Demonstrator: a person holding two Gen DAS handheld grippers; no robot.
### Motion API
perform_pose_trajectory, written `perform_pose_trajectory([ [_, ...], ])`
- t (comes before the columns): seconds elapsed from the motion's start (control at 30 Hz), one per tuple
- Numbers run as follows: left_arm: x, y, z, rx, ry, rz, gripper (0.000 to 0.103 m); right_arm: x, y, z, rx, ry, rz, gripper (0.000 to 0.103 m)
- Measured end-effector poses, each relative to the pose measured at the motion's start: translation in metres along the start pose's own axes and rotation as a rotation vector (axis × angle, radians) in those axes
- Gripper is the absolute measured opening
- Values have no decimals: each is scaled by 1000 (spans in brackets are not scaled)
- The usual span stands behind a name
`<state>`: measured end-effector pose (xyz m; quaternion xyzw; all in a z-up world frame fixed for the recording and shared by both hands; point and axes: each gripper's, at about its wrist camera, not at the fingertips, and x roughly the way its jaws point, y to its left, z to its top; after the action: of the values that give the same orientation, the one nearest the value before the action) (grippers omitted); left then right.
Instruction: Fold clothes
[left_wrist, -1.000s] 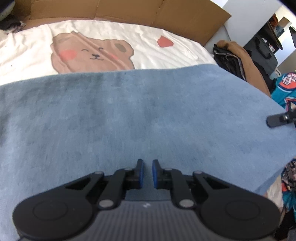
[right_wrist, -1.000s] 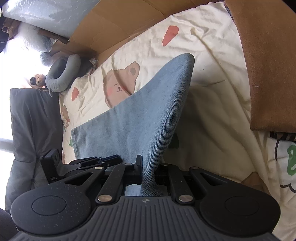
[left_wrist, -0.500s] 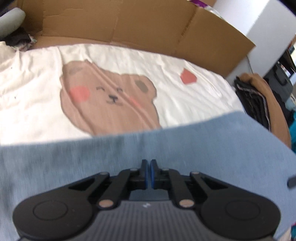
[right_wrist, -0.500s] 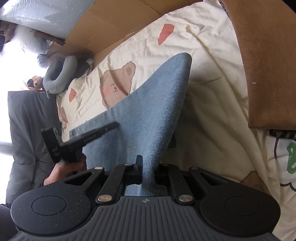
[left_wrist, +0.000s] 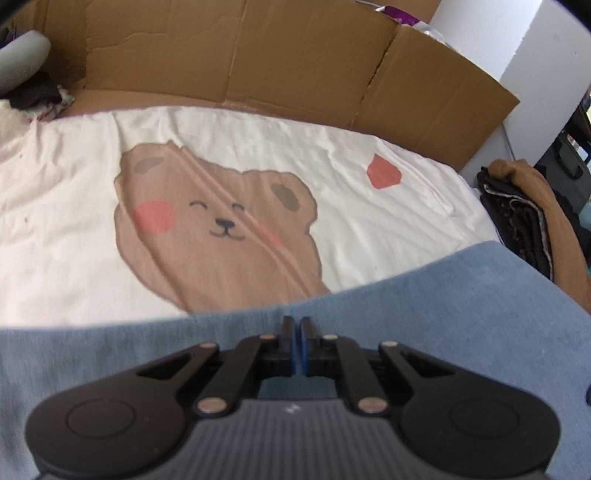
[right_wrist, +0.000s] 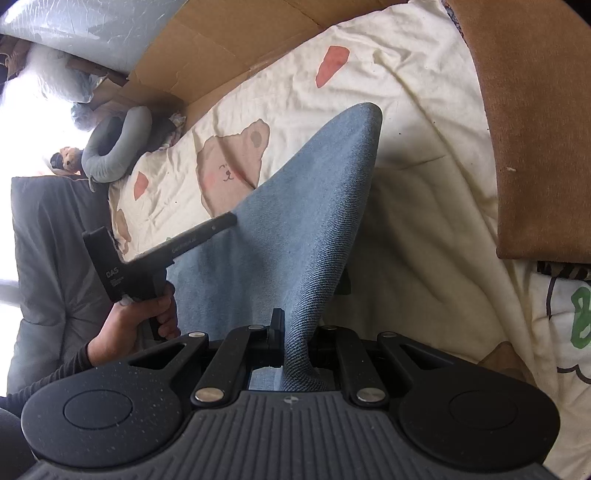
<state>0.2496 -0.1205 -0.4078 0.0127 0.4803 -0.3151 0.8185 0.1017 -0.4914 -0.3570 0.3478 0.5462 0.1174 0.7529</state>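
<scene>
Two close, downward wrist views, both over blue garment (left_wrist: 424, 314) and bear-print bedspread (right_wrist: 424, 122).

Matt blue denim garment (right_wrist: 317, 229), creased cotton sheet (left_wrist: 351, 173), rough brown cardboard (left_wrist: 258, 55).

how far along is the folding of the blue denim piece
Early. Done: nothing visibly folded. In hand: the right gripper is shut on the blue denim, lifting it off the bear sheet; the left gripper is shut at its edge. Left: the fold itself.
</scene>
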Motion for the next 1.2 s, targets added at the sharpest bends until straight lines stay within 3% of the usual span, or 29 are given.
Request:
perform_pose_trajectory([
  [0.37,-23,-5,-45,13,72,-25,5,3,13,-5,-30,-30,-57,6],
  [0.83,-66,-13,-88,-18,153,-67,9,1,70,-2,-160,-29,-199,6],
  [0.93,-77,-14,-92,-16,154,-69,21,-2,80,1,-170,-24,-213,6],
  [1.1,-97,-6,-93,-48,119,-61,50,-4,101,8,-195,8,-235,6],
  [1.2,-108,-1,-93,-58,103,-35,58,-4,115,11,-222,23,-254,6],
])
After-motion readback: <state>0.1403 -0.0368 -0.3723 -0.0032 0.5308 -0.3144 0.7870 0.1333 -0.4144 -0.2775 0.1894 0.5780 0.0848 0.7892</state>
